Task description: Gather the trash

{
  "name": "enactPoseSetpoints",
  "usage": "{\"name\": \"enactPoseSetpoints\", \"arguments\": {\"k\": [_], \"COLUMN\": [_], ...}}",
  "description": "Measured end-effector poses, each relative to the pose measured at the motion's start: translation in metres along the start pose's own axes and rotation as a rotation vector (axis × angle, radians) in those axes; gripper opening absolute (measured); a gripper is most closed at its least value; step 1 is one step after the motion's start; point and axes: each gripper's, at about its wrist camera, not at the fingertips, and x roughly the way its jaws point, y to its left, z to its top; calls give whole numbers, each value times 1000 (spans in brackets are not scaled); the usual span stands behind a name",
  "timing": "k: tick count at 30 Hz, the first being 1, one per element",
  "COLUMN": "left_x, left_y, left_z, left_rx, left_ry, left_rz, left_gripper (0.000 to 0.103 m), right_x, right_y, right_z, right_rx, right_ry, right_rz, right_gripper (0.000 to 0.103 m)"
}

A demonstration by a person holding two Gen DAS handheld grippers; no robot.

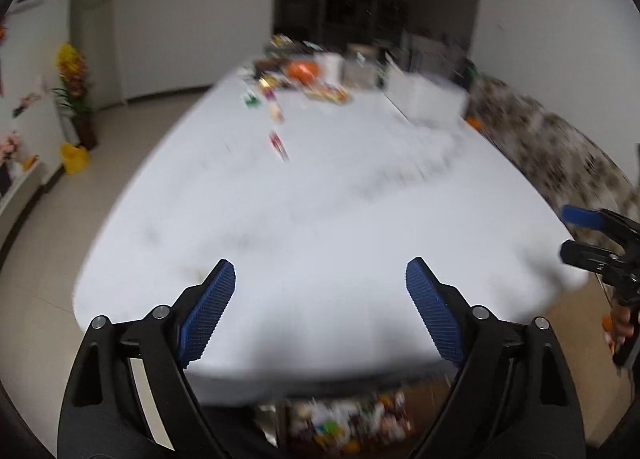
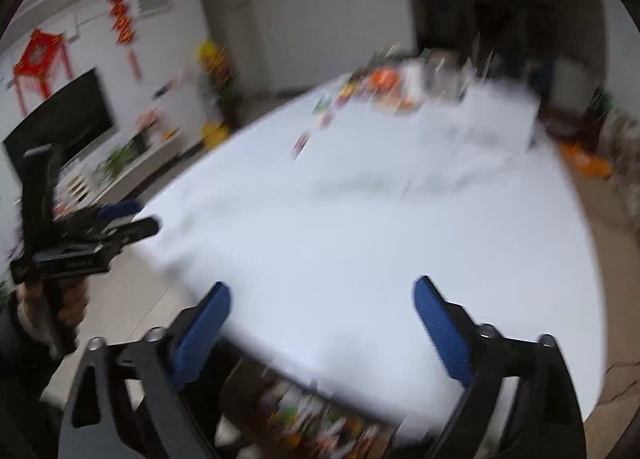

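left gripper (image 1: 320, 283): we saw it wide open, holding nothing
right gripper (image 2: 322, 301): same, gaping, empty
trash (image 1: 279, 143): wrappers lay far up the white table (image 1: 320, 219); a bin (image 1: 344, 419) of litter sat below the near edge
advice: we judged reach farther, slow down, frames blurred

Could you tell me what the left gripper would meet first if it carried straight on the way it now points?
Probably the bare white tabletop: the open left gripper angles down over it, holding nothing. The blur leaves depth uncertain.

Blurred colourful wrappers (image 1: 276, 141) scattered on white table's (image 1: 320, 219) far half; mixed trash heap (image 1: 352, 419) below near edge.
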Motion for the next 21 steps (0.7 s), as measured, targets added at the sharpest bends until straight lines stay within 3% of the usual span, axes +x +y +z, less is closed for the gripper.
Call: {"name": "enactPoseSetpoints", "arguments": {"k": [2, 6, 14, 21], "left_x": [18, 55, 118, 161], "left_y": [5, 15, 12, 17], "left_z": [25, 63, 100, 135], "left_rx": [-39, -98, -97, -117], "left_ry": [-33, -52, -54, -79], "left_rz": [37, 78, 111, 100], "left_gripper": [87, 87, 91, 92], "right_x": [8, 47, 132, 188], "right_y": [-8, -27, -56, -78], "right_z": [29, 77, 110, 146], "right_rx": [2, 37, 173, 139], "right_ry": [-94, -142, -64, -56], "right_rz": [-132, -290, -346, -463], "right_gripper": [98, 98, 98, 98]}}
